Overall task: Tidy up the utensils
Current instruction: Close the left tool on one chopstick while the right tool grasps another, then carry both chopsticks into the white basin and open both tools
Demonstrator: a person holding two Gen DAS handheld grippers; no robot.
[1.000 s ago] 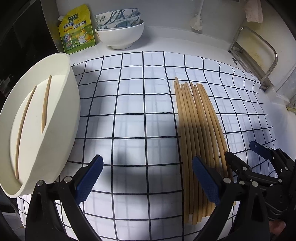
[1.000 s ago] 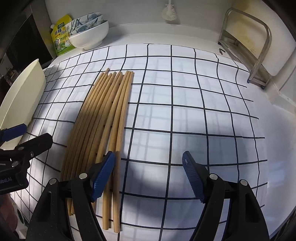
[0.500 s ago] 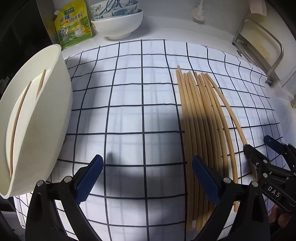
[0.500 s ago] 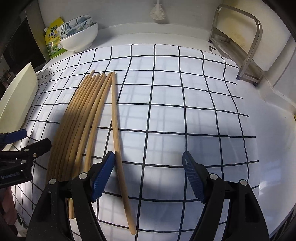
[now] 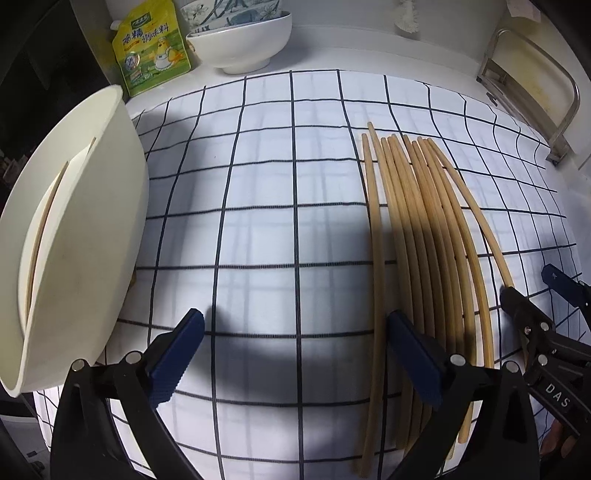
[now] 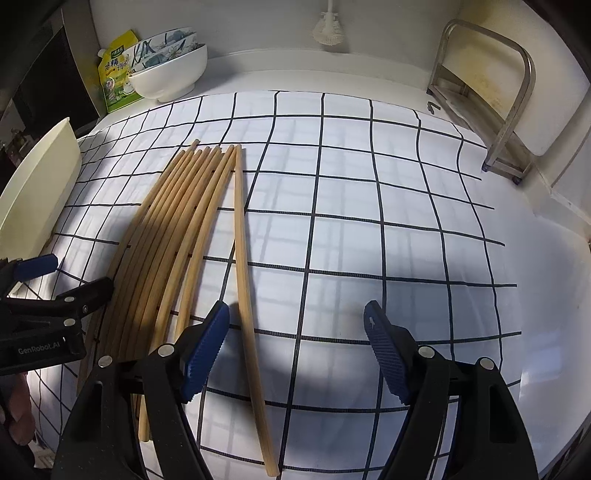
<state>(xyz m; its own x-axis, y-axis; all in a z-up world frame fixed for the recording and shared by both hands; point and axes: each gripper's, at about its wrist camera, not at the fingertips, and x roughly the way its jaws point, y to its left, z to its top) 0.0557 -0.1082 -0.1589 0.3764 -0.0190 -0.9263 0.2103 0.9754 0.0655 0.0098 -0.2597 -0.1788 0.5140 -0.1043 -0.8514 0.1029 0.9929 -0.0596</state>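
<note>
Several wooden chopsticks (image 5: 417, 236) lie side by side on a white checked cloth (image 5: 258, 221); they also show in the right wrist view (image 6: 177, 229). One chopstick (image 6: 245, 280) lies split off at the bundle's right side, and another (image 5: 375, 258) at its left. A cream oval holder (image 5: 74, 236) at the left holds two chopsticks (image 5: 44, 225). My left gripper (image 5: 295, 354) is open and empty, its right finger over the bundle's left edge. My right gripper (image 6: 295, 347) is open and empty, with the split-off chopstick between its fingers near the left one.
Stacked white and patterned bowls (image 5: 240, 40) and a yellow seasoning pouch (image 5: 151, 55) stand at the back. A metal rack (image 6: 491, 110) stands at the back right. A brush (image 6: 328, 29) hangs on the wall. The holder's side shows at the left (image 6: 33, 192).
Both grippers have shifted while staying open. The rightmost chopstick was pushed away from the bundle. A chopstick on the bundle's left side now lies apart too.
</note>
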